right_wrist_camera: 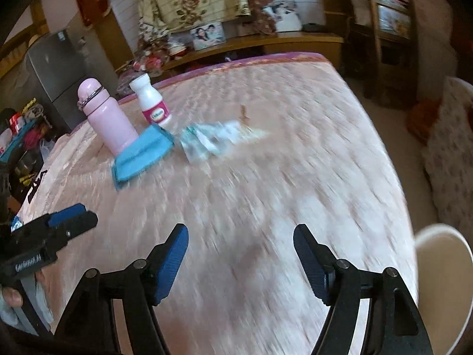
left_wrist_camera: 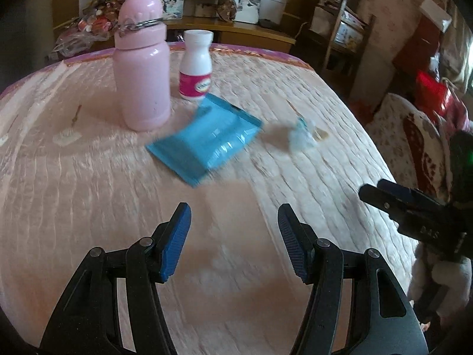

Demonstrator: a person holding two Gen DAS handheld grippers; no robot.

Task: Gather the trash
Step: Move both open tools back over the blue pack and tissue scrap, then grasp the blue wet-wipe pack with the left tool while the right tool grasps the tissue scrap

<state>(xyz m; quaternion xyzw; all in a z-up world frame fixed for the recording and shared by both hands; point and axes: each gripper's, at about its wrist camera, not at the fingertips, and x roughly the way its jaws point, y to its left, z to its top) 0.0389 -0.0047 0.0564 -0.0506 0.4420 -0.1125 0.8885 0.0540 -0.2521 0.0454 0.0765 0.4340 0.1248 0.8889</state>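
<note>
Both jaws stand spread and empty: the left hand-held gripper (left_wrist_camera: 233, 236) and the right hand-held gripper (right_wrist_camera: 241, 254) hover over the pink quilted bed (left_wrist_camera: 88, 192). Ahead of the left one lies a blue packet (left_wrist_camera: 204, 139); ahead-left of the right, what seems a crumpled wrapper (right_wrist_camera: 207, 140), blurred. A pink bottle (left_wrist_camera: 142, 68) and white bottle (left_wrist_camera: 196, 65) stand beyond.

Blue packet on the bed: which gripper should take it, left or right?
Left, probably. The blue packet lies straight ahead of the open left gripper, between its fingers' line. From the right gripper, also open, it sits off to the left by the pink bottle; crumpled wrapper suits right better.
</note>
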